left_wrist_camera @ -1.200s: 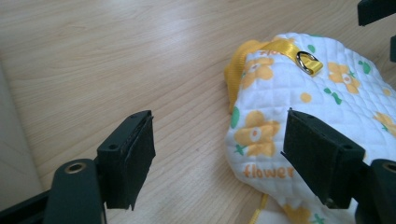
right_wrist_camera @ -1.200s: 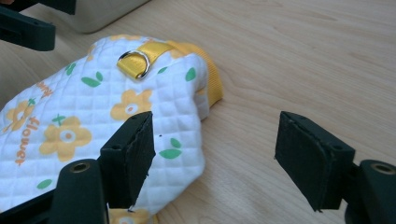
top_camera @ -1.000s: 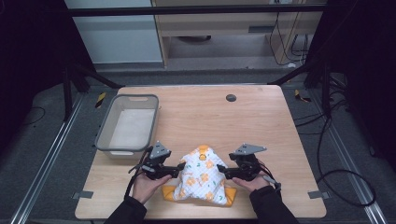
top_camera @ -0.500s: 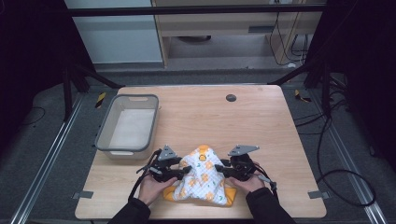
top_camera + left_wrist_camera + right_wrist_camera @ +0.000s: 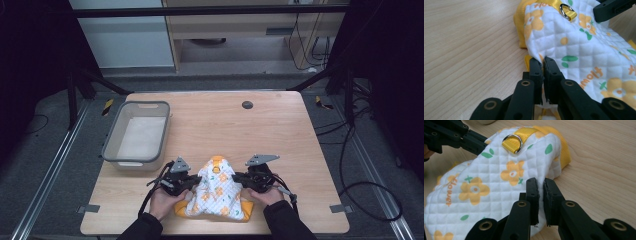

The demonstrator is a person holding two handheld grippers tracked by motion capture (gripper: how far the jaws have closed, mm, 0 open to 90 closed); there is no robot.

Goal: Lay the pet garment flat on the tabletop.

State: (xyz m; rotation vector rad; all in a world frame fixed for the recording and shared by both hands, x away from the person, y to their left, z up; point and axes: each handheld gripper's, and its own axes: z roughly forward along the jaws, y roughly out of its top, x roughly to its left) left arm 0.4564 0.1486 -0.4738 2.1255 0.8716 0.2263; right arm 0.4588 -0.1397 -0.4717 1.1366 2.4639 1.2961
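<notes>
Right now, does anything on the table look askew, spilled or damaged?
Nothing stands out. The quilted garment lies bunched near the front edge, pinched at each side by the left gripper and right gripper. The grey bin sits upright.

Wooden table (image 5: 280, 130): grey bin (image 5: 136, 134), quilted garment (image 5: 217, 192)

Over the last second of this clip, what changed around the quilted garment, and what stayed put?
Both hands closed in slightly: the left gripper and right gripper moved toward each other, bunching the quilted flower-print garment a little narrower between them. Each gripper stays clamped on a side edge of it. The grey bin and the wooden table are unchanged.
</notes>
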